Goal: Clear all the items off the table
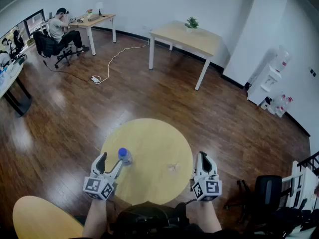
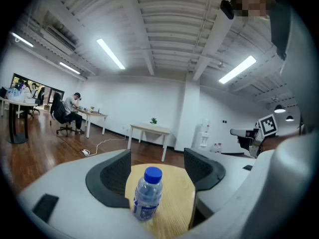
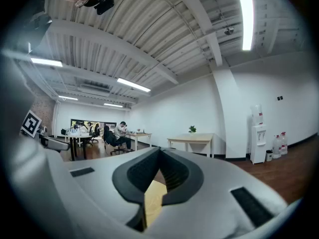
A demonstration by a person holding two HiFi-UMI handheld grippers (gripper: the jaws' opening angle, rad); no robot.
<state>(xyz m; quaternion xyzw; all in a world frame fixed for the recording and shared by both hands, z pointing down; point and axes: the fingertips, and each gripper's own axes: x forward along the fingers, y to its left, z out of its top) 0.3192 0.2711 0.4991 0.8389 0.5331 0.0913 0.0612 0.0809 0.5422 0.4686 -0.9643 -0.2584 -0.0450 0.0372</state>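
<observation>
Left gripper point(image 2: 157, 166) released, jaws wide apart. Between them, upright on the round table point(image 2: 175, 189), a clear blue-capped bottle point(image 2: 147, 197), touching neither pad. Right gripper point(image 3: 160, 156) clenched on nothing, well apart from the bottle, at the table's edge.

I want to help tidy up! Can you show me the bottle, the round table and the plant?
bottle point(image 2: 147, 199), left gripper view, on its clear body below the cap.
table point(image 1: 152, 142), head view, on its bare wooden top.
plant point(image 1: 191, 22), head view, on its green leaves.
</observation>
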